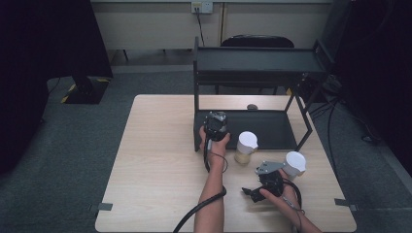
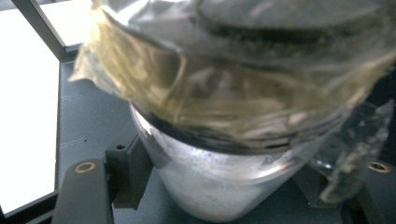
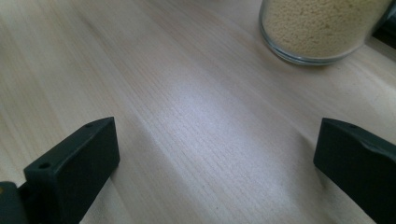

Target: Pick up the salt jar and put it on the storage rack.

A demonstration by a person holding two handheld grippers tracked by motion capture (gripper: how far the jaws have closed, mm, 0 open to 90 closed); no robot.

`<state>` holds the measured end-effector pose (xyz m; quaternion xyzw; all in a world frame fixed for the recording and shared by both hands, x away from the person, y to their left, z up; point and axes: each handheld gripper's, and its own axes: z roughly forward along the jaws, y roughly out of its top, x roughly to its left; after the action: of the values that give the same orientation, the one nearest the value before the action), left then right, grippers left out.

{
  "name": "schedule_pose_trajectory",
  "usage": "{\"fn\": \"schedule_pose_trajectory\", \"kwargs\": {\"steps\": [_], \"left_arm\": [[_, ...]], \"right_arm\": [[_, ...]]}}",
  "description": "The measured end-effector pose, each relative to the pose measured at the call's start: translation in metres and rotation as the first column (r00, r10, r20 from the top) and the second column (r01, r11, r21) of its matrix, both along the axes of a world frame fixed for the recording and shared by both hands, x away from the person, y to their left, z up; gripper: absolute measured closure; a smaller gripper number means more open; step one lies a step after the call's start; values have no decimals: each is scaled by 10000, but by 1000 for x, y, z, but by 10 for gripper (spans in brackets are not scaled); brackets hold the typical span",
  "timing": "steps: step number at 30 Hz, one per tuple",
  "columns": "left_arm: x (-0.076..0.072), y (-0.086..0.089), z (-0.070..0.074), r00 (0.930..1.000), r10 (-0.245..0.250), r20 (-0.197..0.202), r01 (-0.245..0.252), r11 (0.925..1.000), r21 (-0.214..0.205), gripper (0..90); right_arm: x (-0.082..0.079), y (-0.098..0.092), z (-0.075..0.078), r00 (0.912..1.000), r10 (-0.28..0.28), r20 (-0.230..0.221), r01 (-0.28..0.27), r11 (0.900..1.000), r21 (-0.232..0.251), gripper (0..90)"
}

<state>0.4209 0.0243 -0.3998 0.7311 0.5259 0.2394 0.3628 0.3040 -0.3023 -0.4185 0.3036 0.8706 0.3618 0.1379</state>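
On the pale wooden table point(image 1: 160, 160), at roughly the twelve o'clock edge, stands a black metal rack point(image 1: 257, 63), its lower shelf resting on the tabletop. At the shelf's front left corner, about eleven o'clock from the table's middle, the left gripper point(image 1: 215, 124) is clamped on a glass jar point(image 2: 219, 186); in the left gripper view the jar sits between the black jaws, its clear body pale and frosted below a crumpled yellowish film wrapped around its top, with the dark shelf beneath it. Just to the right of that hand, at about one o'clock from the table's middle, a white-lidded jar of tan grains point(image 1: 246, 148) stands upright on the wood in front of the shelf. Another white-lidded jar point(image 1: 295, 163) stands near the three o'clock edge. Beside it, toward five o'clock, the right gripper point(image 1: 251, 193) rests low over the table, jaws spread wide with bare wood between them.
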Motion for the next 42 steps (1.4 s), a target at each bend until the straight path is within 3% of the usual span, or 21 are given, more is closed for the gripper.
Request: {"fn": "schedule_pose_trajectory", "kwargs": {"steps": [11,33,42], "left_arm": [[7,-7,3,9997,187,-164,-184,9997,187,306],[12,-13,8,9976,515,-459,-509,9986,125,295],[9,-6,10,9964,548,-646,-580,9972,-475,112]], "right_arm": [[0,0,0,10000,0,1,0,10000,0,0],[0,0,0,10000,7,-6,-7,10000,-16,0],[0,0,0,10000,9,-7,-9,10000,-16,0]]}}
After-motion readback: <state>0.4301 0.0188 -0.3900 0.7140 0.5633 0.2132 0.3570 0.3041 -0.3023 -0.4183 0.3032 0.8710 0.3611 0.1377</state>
